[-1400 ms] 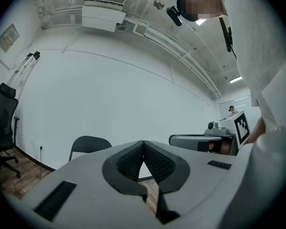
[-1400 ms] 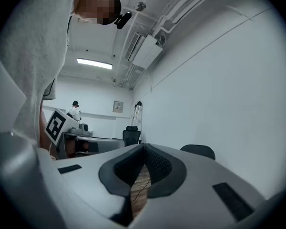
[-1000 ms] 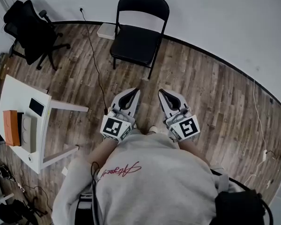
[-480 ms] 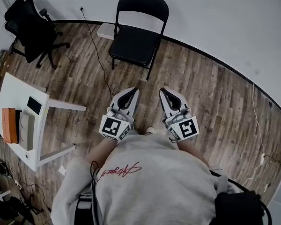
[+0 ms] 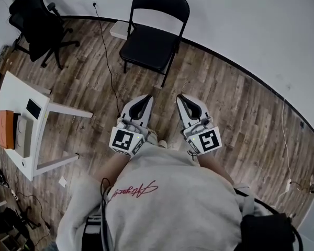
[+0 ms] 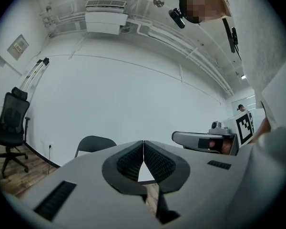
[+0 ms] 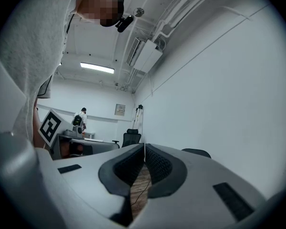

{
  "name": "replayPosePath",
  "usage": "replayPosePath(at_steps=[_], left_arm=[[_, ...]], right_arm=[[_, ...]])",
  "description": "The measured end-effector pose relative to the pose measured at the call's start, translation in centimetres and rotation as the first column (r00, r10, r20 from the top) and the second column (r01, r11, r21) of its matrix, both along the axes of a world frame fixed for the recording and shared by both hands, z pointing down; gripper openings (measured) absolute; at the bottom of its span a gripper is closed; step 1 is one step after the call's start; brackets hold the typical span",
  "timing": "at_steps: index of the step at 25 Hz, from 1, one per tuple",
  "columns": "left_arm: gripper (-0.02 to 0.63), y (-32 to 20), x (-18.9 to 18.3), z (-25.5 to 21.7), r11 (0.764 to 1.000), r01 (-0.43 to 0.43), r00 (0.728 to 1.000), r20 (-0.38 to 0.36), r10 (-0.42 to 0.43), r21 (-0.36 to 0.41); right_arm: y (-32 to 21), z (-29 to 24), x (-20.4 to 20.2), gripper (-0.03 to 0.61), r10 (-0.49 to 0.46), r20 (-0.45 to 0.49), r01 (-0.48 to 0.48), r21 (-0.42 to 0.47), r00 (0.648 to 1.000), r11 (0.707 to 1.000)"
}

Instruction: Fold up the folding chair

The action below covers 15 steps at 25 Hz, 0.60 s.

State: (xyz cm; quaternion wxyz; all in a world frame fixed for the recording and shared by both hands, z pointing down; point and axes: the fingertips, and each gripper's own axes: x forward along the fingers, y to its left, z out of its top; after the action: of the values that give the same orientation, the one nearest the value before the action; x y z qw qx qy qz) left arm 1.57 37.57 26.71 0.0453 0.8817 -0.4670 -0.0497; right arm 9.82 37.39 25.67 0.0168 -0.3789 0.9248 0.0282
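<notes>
Black metal chair (image 5: 149, 41) stands unfolded at top centre of the head view, seat down, back toward the white wall (image 5: 251, 20), legs on the wood floor (image 5: 225, 103). Left gripper (image 5: 145, 97) and right gripper (image 5: 182, 97) sit side by side at frame centre, below the chair and well apart from it, both pointing up-frame toward it. Their marker cubes face the camera.

Left gripper view: jaws pressed together, ribbed pads meet at the tips, nothing between. The chair back shows left of the jaws, low in frame.

Right gripper view: jaws likewise together, empty. The chair back peeks out at the right, and floor is visible through the gap below the tips.

Person in a grey sweatshirt (image 5: 167, 203) fills the bottom of the head view. Office chair (image 5: 39, 22) sits upper left, black, on wheels. White table (image 5: 15, 95) is at the left edge with an orange box (image 5: 6, 128) and a dark flat item (image 5: 33, 109) on it. Black cable (image 5: 107, 67) runs down the floor from the wall, left of the chair. Small white box (image 5: 119, 29) lies on the floor just beside the chair's left legs, by the wall.
</notes>
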Motion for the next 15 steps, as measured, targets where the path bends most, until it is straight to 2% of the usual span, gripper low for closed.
replayPosePath(at_steps=[8,15], left_arm=[[0.017,-3.2,0.4,0.5,1.0,-0.016,1.0,0.016,0.016,0.013],[0.017,-10.9,-0.1,1.7,0.999,-0.05,0.999,0.012,0.05,-0.014]], right_arm=[[-2.5,1.3,0.6,0.018,0.012,-0.004,-0.012,-0.016,1.0,1.0],[-9.6,2.5,-0.3,0.018,0.044,-0.007,-0.044,-0.035,0.999,0.998]])
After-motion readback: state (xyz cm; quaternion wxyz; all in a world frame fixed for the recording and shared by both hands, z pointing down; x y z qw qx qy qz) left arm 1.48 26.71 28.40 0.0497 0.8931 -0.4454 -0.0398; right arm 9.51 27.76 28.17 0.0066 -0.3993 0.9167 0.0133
